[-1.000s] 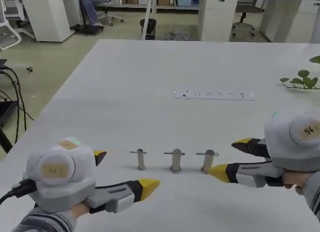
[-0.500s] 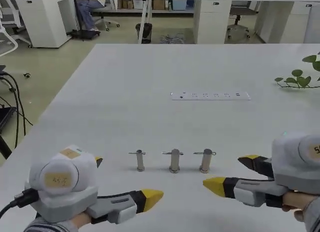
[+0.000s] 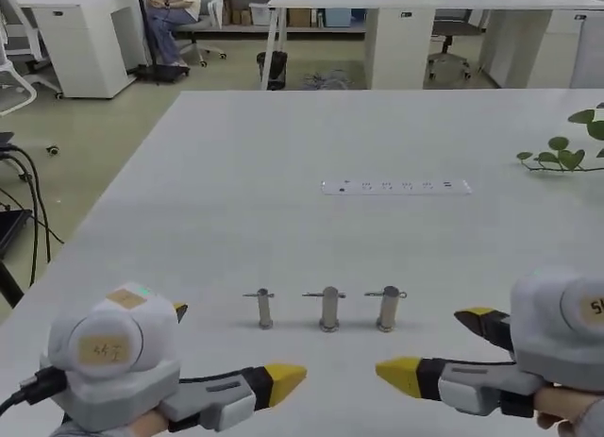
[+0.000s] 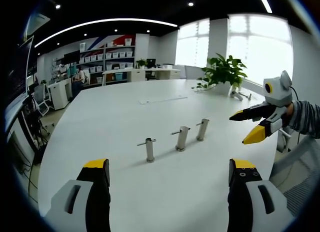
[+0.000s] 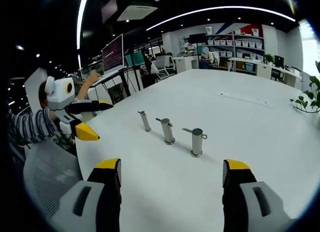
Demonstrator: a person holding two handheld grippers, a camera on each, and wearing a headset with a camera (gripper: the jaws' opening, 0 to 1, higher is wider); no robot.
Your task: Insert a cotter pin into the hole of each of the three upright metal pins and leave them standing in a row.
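Observation:
Three upright metal pins stand in a row on the white table: left pin (image 3: 265, 308), middle pin (image 3: 328, 308), right pin (image 3: 389, 307). A thin cotter pin crosses the top of each. My left gripper (image 3: 231, 344) is open, near the front edge, to the left of and nearer than the row. On the other side my right gripper (image 3: 434, 344) is open too, nearer than the right pin. Neither touches a pin. The left gripper view has the row (image 4: 181, 138) beyond its open gripper (image 4: 170, 172). The right gripper view has the row (image 5: 167, 131) beyond its open gripper (image 5: 171, 169).
A white power strip (image 3: 394, 186) lies flat farther back on the table. Plant leaves (image 3: 566, 149) reach in at the right edge. Beyond the table stand white desks (image 3: 406, 22) and a seated person (image 3: 170, 12).
My right gripper has drawn back from the right pin toward the table's near edge. The left gripper has barely moved. The pins stand as before.

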